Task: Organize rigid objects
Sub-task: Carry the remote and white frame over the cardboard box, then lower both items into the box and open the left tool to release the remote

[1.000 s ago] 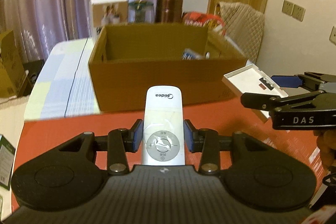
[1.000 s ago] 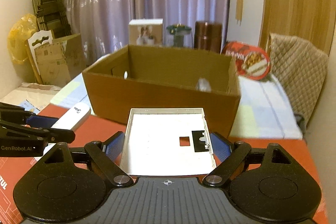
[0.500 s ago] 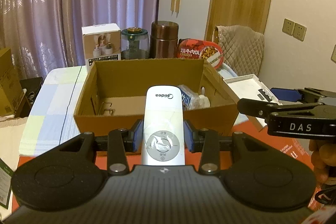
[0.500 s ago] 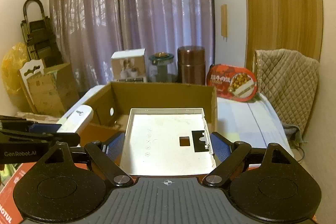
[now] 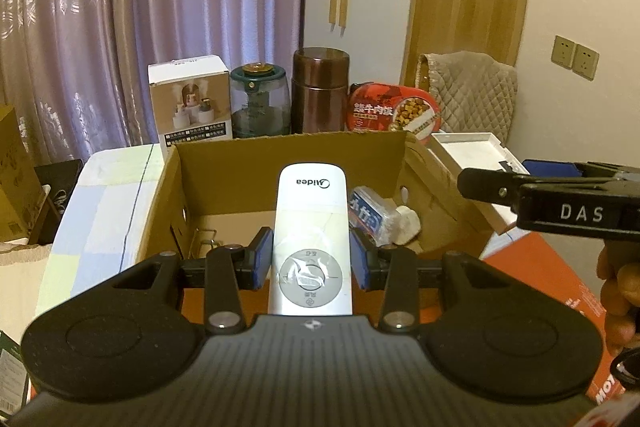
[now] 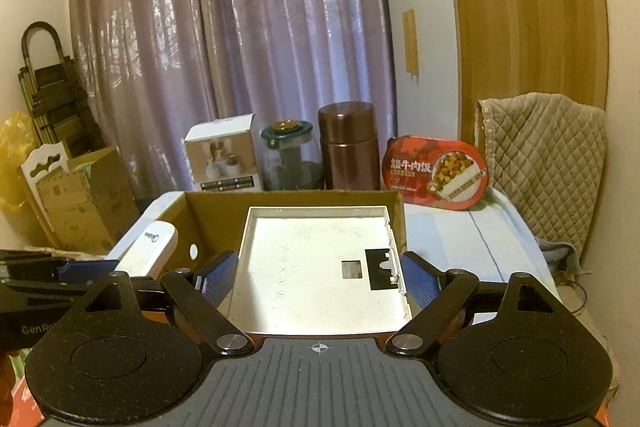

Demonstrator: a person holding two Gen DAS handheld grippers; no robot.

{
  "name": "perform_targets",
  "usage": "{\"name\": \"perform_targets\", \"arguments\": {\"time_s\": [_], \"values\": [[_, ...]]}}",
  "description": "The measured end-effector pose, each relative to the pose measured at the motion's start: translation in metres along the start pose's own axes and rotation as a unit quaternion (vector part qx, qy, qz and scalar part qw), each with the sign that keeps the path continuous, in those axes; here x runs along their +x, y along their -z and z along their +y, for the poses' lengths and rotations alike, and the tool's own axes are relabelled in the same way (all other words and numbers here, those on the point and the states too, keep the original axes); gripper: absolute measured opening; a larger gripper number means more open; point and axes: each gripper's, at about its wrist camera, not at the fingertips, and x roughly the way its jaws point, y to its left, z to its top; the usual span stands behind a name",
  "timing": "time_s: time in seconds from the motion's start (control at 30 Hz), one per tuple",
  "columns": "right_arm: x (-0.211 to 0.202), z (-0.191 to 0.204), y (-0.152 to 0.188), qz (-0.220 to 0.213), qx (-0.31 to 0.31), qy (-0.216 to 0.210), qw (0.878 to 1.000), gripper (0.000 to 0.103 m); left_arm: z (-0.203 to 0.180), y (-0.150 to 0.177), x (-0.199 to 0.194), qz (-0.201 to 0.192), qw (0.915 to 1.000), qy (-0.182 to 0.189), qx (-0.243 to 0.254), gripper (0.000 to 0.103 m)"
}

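- Purple curtains (image 5: 160,19) and a pale wall closed off the room behind both grippers; an orange-red table (image 5: 536,267) lay below them.
- One cardboard box (image 5: 288,163) stood open-topped just ahead of both grippers, evidently the collecting point.
- Left gripper (image 5: 311,258) was clamped on one white remote (image 5: 310,227), held lengthwise with its far end over the box, judged ready for dropping in.
- Right gripper (image 6: 318,277) held one flat white tray (image 6: 320,267) by its two side edges, jaws wide, its far edge at the box's rim.
- Inside the box, ahead and right of the remote: one blue-and-white packet (image 5: 366,213) and one small white object (image 5: 406,227); a wire item at left was unclear.
- Beyond the box: one carton, one jar, one brown canister, one red meal pack.
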Motion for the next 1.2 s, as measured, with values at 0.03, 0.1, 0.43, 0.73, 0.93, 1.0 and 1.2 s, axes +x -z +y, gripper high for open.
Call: {"name": "perform_targets", "arguments": {"time_s": [0.03,0.1,0.43,0.73,0.93,1.0,1.2], "values": [[0.003,0.001,-0.002,0.0,0.002,0.0,1.0,0.084,0.002,-0.002,0.003,-0.001,1.0,-0.002,0.0,0.035],[0.01,0.0,-0.006,0.0,0.005,0.001,1.0,0.084,0.007,-0.007,0.007,-0.002,1.0,-0.004,0.0,0.035],[0.048,0.004,-0.015,0.009,0.005,0.005,1.0,0.084,0.024,-0.021,0.033,-0.001,0.9999,-0.015,-0.001,0.035],[0.077,-0.002,-0.01,0.031,0.011,0.017,0.999,0.084,0.034,-0.025,0.055,0.008,0.9998,-0.018,-0.007,0.035],[0.085,-0.006,-0.009,0.039,0.019,0.018,0.999,0.084,0.039,-0.027,0.066,0.012,0.9997,-0.018,-0.01,0.035],[0.086,-0.007,-0.007,0.042,0.019,0.019,0.999,0.084,0.04,-0.027,0.069,0.013,0.9997,-0.019,-0.012,0.035],[0.091,-0.01,-0.008,0.042,0.023,0.022,0.999,0.084,0.044,-0.021,0.08,0.021,0.9994,-0.018,-0.021,0.035]]}}
